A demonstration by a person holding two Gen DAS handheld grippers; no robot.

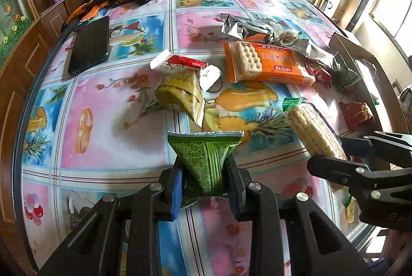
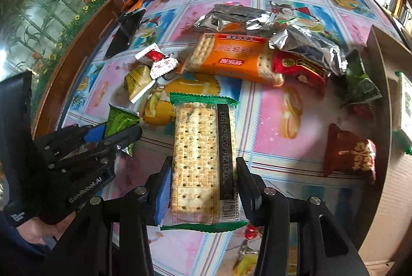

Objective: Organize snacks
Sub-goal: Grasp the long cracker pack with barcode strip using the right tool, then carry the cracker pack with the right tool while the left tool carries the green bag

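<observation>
Pinching green pkt [image 1: 206,162] in left tool [image 1: 206,188]; crackers [image 2: 203,160] btwn right tool [image 2: 203,188] fingers.

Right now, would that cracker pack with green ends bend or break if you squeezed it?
The cracker pack probably stays stiff: it juts straight out of the right gripper without sagging. The crackers showing through its clear film likely crack under a hard squeeze. The glossy wrapper may slip.

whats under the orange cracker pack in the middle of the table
The orange cracker pack lies partly over a red packet at its right end, and its far edge overlaps a silver foil bag. Whatever else lies beneath it is hidden by the pack.
</observation>
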